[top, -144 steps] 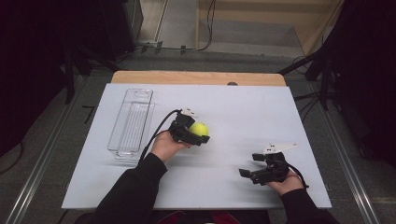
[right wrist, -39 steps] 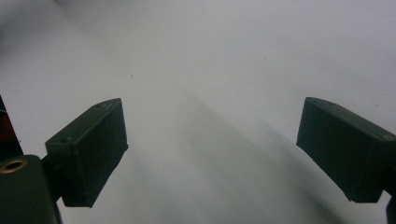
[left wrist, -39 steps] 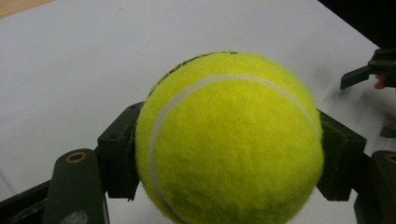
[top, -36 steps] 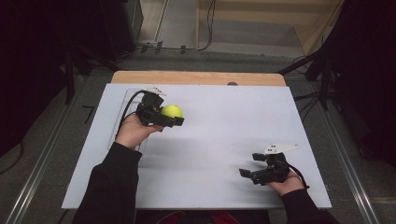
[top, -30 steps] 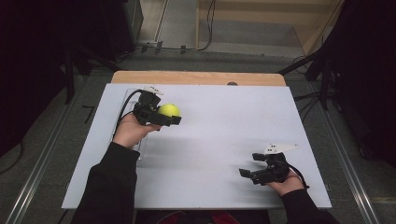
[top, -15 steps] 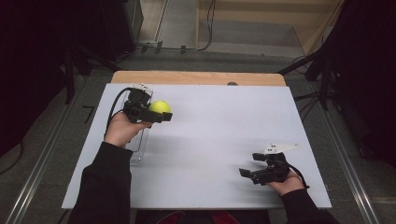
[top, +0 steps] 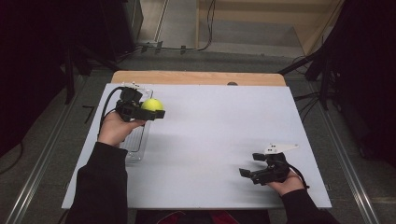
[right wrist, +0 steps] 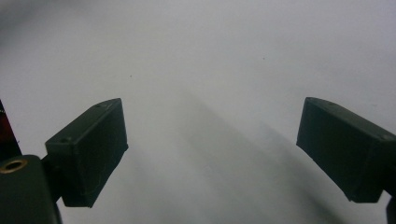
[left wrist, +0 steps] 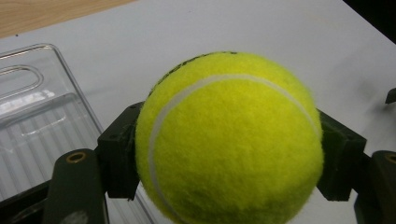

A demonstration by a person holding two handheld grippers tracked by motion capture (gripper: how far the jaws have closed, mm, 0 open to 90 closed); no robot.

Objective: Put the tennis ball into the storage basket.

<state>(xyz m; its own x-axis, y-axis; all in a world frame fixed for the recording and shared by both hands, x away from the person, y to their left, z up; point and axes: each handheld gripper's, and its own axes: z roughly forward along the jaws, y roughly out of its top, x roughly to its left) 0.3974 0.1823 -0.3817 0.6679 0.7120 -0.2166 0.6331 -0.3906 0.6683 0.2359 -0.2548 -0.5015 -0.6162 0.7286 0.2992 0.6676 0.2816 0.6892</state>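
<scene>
Clear tray (top: 136,140) empty, ball (top: 152,104) in tongs (top: 156,113)

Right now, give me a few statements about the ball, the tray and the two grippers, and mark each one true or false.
1. The left gripper is shut on the ball. True.
2. The ball lies inside the tray. False: it is held in the jaws above the tray's far end, by its right edge.
3. The right gripper holds a second ball. False: its jaws stand open with nothing between them.
4. The tray is clear plastic and lies at the left side of the table. True.
5. The two grippers touch each other. False: they are far apart, on opposite sides of the table.
</scene>
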